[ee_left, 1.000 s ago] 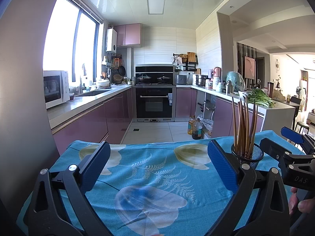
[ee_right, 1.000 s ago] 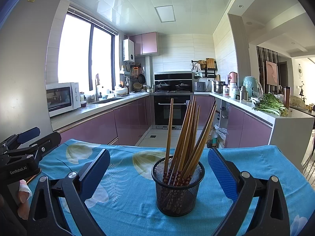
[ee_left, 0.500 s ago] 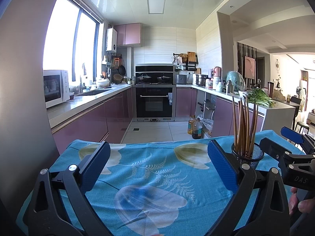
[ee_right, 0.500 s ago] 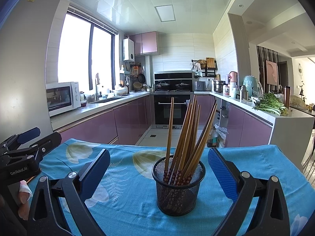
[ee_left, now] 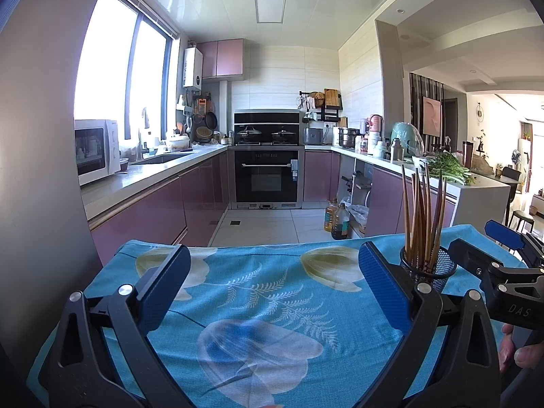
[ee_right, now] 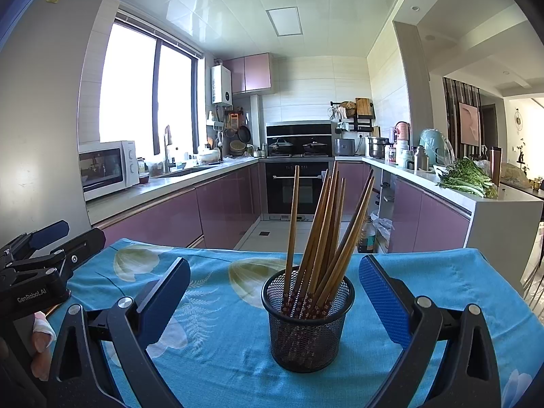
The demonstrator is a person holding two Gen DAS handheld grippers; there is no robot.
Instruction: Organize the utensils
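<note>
Right wrist view showed the black mesh cup (ee_right: 307,319) standing upright on the worktop (ee_right: 442,282), which was covered by a blue cloth printed with pale flowers, and centred in front of the right gripper (ee_right: 273,295). A bundle of wooden chopsticks (ee_right: 323,231) stood in the cup, fanned out and leaning mostly to the right, their patterned ends down in the mesh. The right gripper's blue-padded jaws were spread wide, one on either side of the cup, touching nothing. The left gripper (ee_left: 272,289) was likewise wide open and empty over bare cloth, with the cup off to its right. Its body, seen at the left edge of the right wrist view, read "GenRobot.AI"; the right gripper's body in the left wrist view read "DAS".
</note>
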